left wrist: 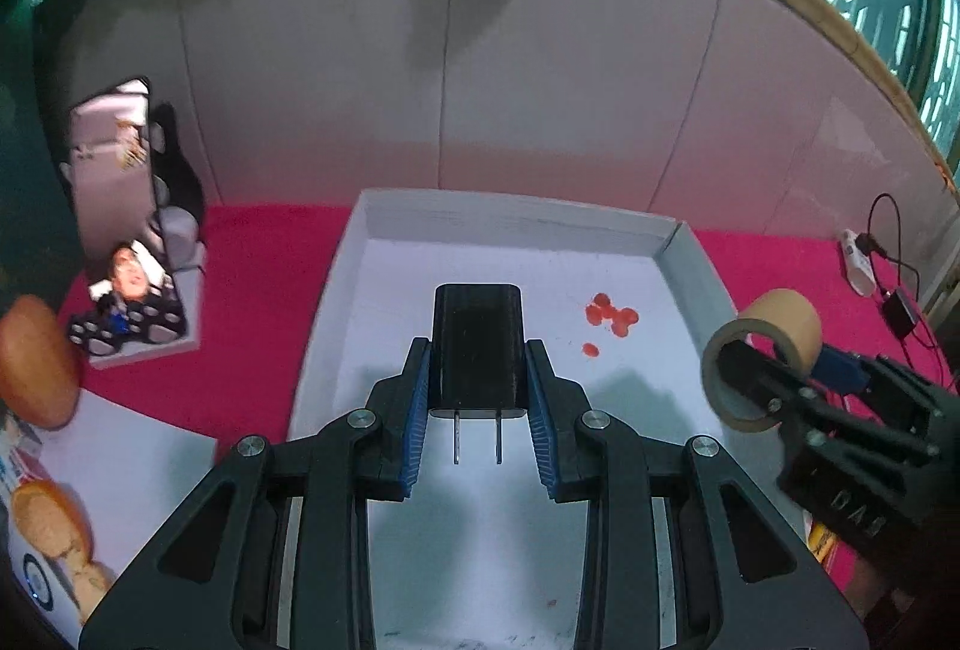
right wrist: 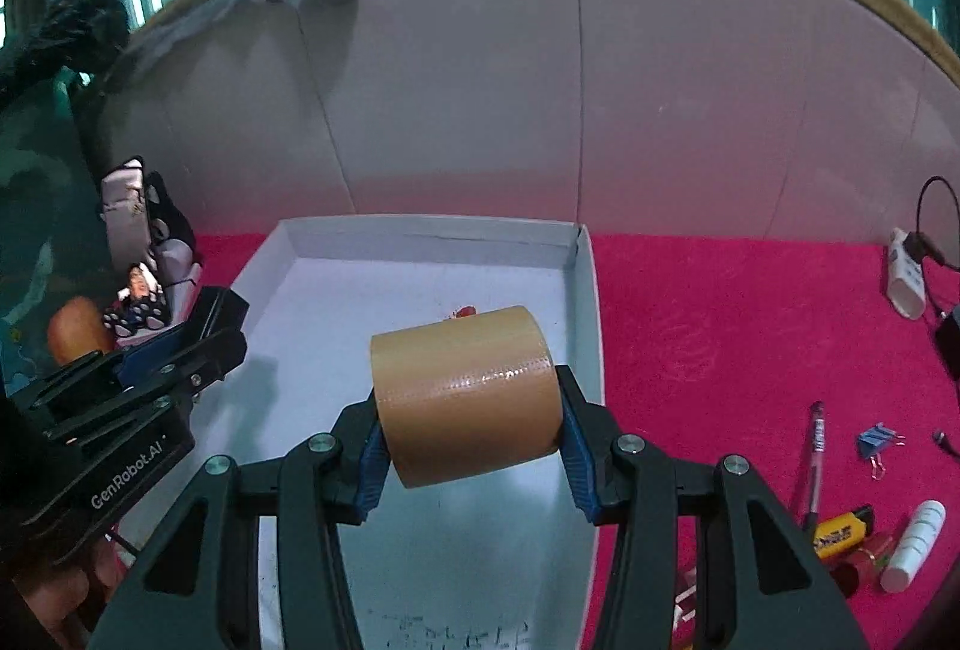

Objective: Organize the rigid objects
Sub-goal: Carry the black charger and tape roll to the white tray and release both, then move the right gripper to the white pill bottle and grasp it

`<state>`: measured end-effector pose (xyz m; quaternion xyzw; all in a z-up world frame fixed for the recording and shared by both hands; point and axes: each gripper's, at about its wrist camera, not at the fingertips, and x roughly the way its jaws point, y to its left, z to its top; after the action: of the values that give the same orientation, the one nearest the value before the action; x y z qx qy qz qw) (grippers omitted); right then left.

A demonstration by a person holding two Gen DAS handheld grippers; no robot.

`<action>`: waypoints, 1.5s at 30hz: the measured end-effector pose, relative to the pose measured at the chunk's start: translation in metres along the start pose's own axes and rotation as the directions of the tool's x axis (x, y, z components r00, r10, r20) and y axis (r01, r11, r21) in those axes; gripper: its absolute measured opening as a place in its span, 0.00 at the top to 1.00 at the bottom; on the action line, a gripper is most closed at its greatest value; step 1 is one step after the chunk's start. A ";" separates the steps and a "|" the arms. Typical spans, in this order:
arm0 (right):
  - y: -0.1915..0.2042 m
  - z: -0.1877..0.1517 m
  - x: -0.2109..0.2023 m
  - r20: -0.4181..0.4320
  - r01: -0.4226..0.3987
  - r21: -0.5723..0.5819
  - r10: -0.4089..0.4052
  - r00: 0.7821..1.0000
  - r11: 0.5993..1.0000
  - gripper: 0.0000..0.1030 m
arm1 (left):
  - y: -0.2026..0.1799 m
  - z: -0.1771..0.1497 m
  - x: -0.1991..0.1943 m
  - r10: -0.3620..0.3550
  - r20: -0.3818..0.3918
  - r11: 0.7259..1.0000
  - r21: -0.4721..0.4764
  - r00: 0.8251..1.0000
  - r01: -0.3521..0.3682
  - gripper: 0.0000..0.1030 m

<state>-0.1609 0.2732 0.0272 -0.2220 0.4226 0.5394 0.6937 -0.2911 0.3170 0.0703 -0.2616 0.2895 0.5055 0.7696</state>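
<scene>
The step in hand was judged to be the placing of two carried things into the shallow white cardboard tray that lay on the pink-covered worktop. A black plastic wall charger with two metal prongs was gripped between the jaws of the left gripper, held above the tray floor with its prongs turned back toward the camera. A wide roll of brown packing tape was clamped across its width by the jaws of the right gripper, held over the right part of the tray, near its right wall. For the next move, each thing would probably need to be lowered onto a bare part of the tray floor, well apart from the other, before the jaws were opened. A pen, a yellow lighter and a blue binder clip were seen lying on the worktop, not yet sorted.
</scene>
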 end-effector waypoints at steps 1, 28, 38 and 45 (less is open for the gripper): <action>0.001 0.000 0.005 -0.009 0.006 -0.004 -0.006 1.000 1.000 0.53 | -0.001 -0.001 0.006 0.002 -0.016 1.000 -0.007 1.000 -0.002 0.72; -0.016 -0.001 -0.022 0.124 0.083 0.016 -0.085 0.989 0.996 0.14 | 0.037 -0.020 -0.025 0.037 0.095 0.973 -0.232 0.995 -0.014 0.00; -0.088 -0.009 -0.100 0.262 0.127 0.180 -0.172 0.950 0.975 0.14 | 0.005 -0.031 -0.064 -0.043 0.169 0.985 -0.155 0.985 0.070 0.00; -0.167 -0.035 -0.155 0.285 0.210 0.348 -0.317 0.905 0.913 0.14 | -0.023 -0.038 -0.066 -0.108 0.151 0.988 -0.093 0.983 0.123 0.00</action>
<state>-0.0267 0.1062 0.1109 -0.0710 0.3429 0.3963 0.8487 -0.2973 0.2413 0.0936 -0.2795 0.1908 0.4918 0.8023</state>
